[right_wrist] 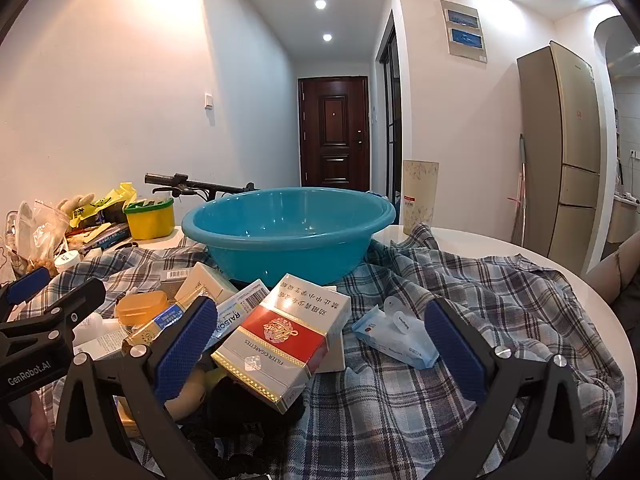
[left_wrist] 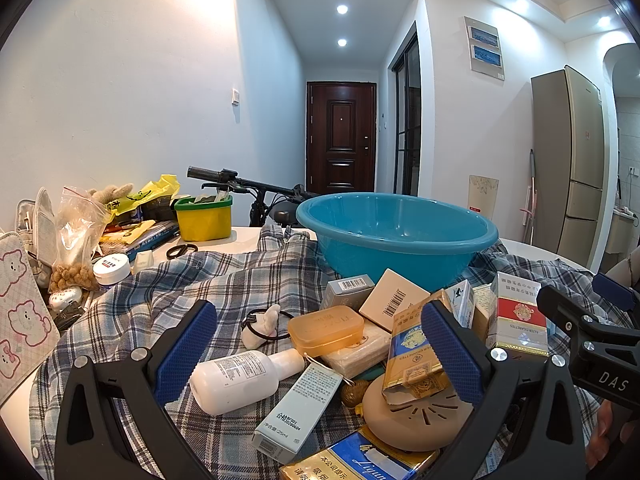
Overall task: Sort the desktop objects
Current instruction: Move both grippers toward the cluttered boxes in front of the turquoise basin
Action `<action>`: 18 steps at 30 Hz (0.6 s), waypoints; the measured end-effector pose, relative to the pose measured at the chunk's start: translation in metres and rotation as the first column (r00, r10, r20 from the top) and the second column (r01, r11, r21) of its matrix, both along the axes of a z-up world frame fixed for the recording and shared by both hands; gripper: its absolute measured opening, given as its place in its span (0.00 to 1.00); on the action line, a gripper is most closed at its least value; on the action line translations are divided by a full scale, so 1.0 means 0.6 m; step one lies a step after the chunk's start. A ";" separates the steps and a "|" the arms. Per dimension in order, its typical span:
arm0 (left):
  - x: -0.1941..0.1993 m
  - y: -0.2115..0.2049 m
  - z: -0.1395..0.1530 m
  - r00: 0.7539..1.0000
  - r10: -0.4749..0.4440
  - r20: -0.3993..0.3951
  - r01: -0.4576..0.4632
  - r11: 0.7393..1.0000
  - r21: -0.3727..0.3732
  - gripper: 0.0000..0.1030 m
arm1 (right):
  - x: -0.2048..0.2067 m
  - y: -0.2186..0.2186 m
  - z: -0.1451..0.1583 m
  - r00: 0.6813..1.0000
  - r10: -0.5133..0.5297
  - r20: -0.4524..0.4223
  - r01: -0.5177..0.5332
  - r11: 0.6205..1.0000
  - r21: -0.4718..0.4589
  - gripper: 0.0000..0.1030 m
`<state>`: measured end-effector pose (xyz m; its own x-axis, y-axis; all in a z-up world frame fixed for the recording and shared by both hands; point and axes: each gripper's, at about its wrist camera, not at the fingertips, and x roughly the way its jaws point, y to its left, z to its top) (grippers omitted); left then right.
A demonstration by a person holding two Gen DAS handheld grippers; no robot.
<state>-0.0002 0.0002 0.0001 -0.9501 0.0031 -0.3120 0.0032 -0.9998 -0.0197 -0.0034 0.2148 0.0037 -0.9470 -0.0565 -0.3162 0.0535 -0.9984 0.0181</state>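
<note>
A teal basin (left_wrist: 400, 236) sits on blue-grey plaid cloth (left_wrist: 224, 284) beside a red-and-white cigarette pack (right_wrist: 276, 344).

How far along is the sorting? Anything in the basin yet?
Nothing looks done: the basin is empty. Nothing is in hand: the left gripper and right gripper are both open above the pile. Left to sort: the cigarette pack, bottle, soap box, wipes and the rest.

My left view's bottom edge cuts off the blue-and-gold carton (left_wrist: 360, 458). The checked cloth (right_wrist: 460, 384) covers most of the bench (right_wrist: 480, 242). The wipes pack (right_wrist: 396, 334) print is illegible.
</note>
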 end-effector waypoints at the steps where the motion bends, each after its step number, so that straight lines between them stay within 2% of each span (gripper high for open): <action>1: 0.000 0.000 0.000 1.000 0.000 0.000 0.000 1.000 0.000 1.00 | 0.000 0.000 0.000 1.000 0.000 0.000 0.000 1.000 0.000 1.00; 15: 0.000 0.000 0.000 1.000 0.000 0.001 0.000 1.000 0.000 1.00 | 0.000 0.000 0.000 1.000 -0.001 0.001 0.001 1.000 0.001 1.00; 18: 0.000 0.000 0.000 1.000 0.000 0.002 0.000 1.000 0.000 1.00 | 0.002 0.002 0.000 1.000 -0.031 -0.006 0.031 1.000 0.004 1.00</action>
<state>-0.0004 0.0002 0.0001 -0.9496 0.0031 -0.3135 0.0032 -0.9998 -0.0197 -0.0025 0.2157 0.0037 -0.9500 -0.0257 -0.3112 0.0225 -0.9996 0.0139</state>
